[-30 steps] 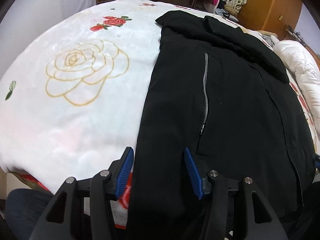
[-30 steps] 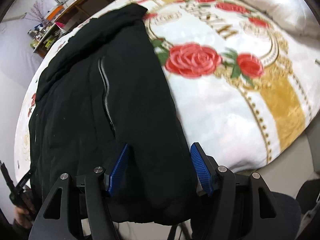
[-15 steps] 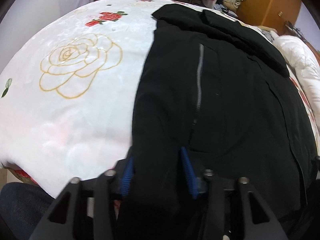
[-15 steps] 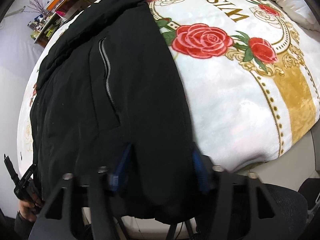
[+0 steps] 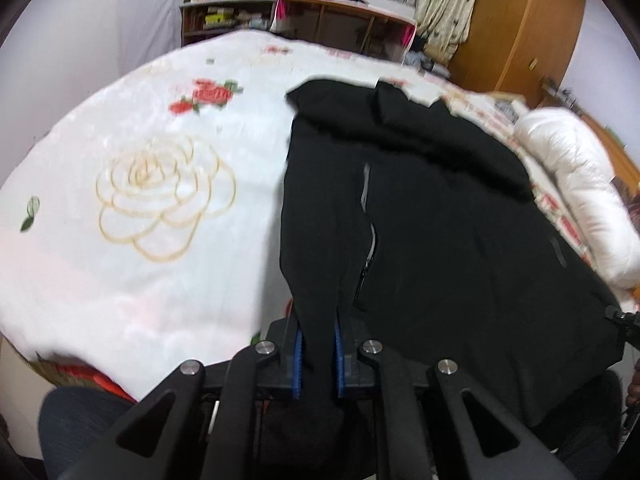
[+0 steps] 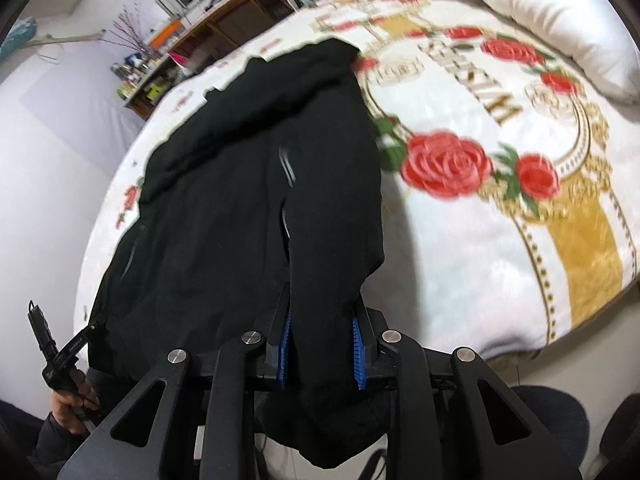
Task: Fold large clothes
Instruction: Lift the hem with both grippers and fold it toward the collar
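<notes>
A large black jacket with a silver pocket zipper lies lengthwise on the bed; it also shows in the right wrist view. My left gripper is shut on the jacket's near left hem corner, lifted off the bed. My right gripper is shut on the near right hem corner, with cloth bunched between the blue pads and hanging below. The left gripper shows at the lower left of the right wrist view.
The bed has a white blanket with rose prints. A white pillow lies at the right side. Shelves and a wooden wardrobe stand beyond the bed.
Both grippers went from open around the jacket's near hem to shut on it, and have lifted the hem off the bed.
</notes>
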The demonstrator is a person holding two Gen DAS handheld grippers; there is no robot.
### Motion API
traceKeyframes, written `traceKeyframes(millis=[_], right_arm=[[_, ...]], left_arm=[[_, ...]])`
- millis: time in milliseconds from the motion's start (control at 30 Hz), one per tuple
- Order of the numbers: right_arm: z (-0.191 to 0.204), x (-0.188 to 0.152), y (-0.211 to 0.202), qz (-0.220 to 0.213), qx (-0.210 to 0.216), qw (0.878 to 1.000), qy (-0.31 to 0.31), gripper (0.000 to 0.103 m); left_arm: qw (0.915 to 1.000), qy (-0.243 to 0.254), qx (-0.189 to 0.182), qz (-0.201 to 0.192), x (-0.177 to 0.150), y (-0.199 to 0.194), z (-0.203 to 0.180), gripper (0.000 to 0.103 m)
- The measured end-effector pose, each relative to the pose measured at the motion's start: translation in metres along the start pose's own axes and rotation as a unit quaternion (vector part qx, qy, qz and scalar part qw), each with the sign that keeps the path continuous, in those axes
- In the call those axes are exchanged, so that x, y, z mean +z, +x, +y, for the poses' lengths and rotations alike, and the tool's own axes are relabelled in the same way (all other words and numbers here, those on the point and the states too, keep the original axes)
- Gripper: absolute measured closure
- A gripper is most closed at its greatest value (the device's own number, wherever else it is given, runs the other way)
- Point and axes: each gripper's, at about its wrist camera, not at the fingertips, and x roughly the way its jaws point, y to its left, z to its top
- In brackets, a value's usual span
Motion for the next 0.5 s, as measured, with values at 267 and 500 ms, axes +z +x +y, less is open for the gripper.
traceKeyframes(millis=[267,500], right_arm=[[0.022,0.045,-0.025,-0.060,0.029,0.998,-0.015,0.080],[0.031,0.094,-0.033,-0.093,0.038,0.995,-0.015,0.080]], left_arm=[[0.9974,0.002,-0.032,-0.064,0.049,-0.038,-0.002,0.091],[0.9936,-0.019,-0.046,-0.101,0.102,-0.036,-0.002,0.091]])
